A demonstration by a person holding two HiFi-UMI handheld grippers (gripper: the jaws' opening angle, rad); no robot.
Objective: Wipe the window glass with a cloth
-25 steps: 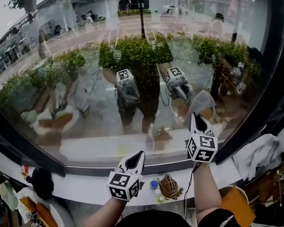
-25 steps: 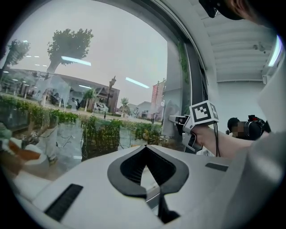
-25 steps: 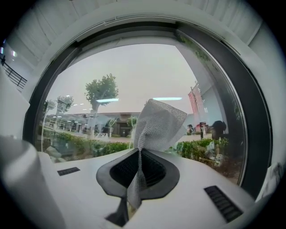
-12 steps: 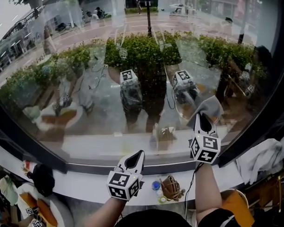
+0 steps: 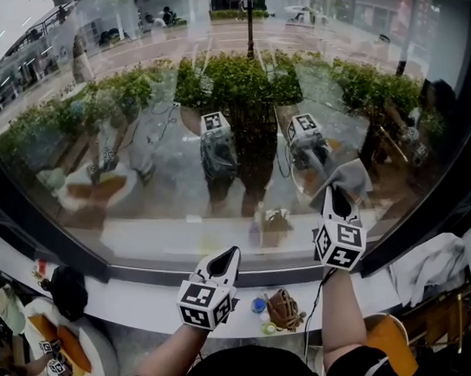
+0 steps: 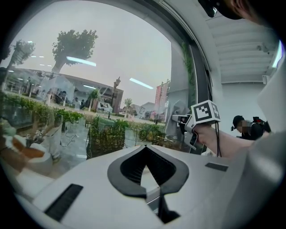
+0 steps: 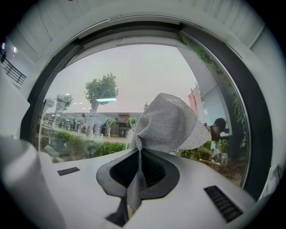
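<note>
A grey mesh cloth (image 7: 167, 123) is pinched at its narrow end between the closed jaws of the right gripper (image 5: 333, 198). Its long axis runs along the jaws, pointing up and forward at the window glass (image 5: 183, 143). Past the jaw tips it fans into a wide, crumpled flap, and a thin strip hangs back down through the jaw opening. In the head view the cloth sits at the right of the pane, right by its own reflection; whether it touches the glass cannot be told.

The left gripper (image 5: 231, 256) is held lower and nearer the person, over the white sill (image 5: 139, 299), well apart from the cloth. Its jaws are closed tip to tip with nothing between them, and they point up at the glass.

The curved pane reflects both grippers and the person. Green hedges (image 5: 231, 83) and a paved street lie beyond it. A small brown woven object (image 5: 281, 308) rests on the sill between the person's two arms
</note>
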